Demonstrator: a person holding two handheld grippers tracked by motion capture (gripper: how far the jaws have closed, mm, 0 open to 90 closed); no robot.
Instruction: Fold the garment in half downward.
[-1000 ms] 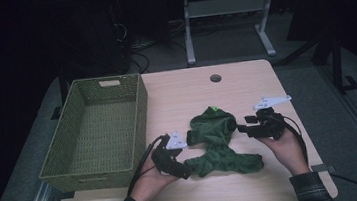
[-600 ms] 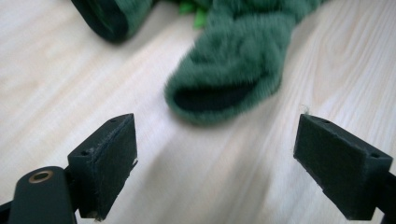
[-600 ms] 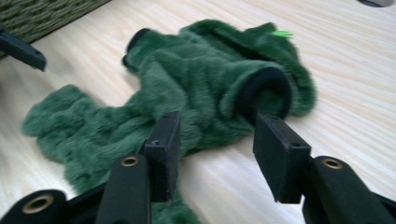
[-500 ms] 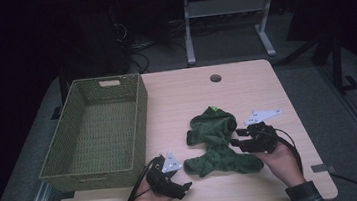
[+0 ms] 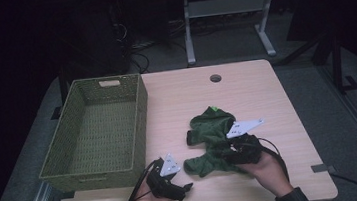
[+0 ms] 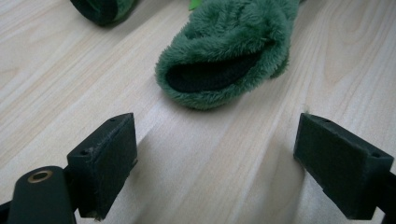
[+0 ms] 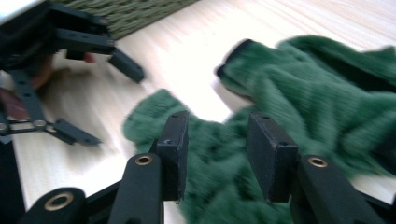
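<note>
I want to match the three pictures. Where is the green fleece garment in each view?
High view: green fleece garment lies right of centre.
Left gripper view: its cuff is at top centre.
Right gripper view: it lies centre and right.
Shared landmark: the wooden table.

Overhead looks down; claw views close — sharing garment.

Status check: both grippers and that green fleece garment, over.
Left gripper open, short of the cuff. Right gripper jaws closing over green fleece garment, grip unconfirmed. Basket alongside, nothing blocking.
</note>
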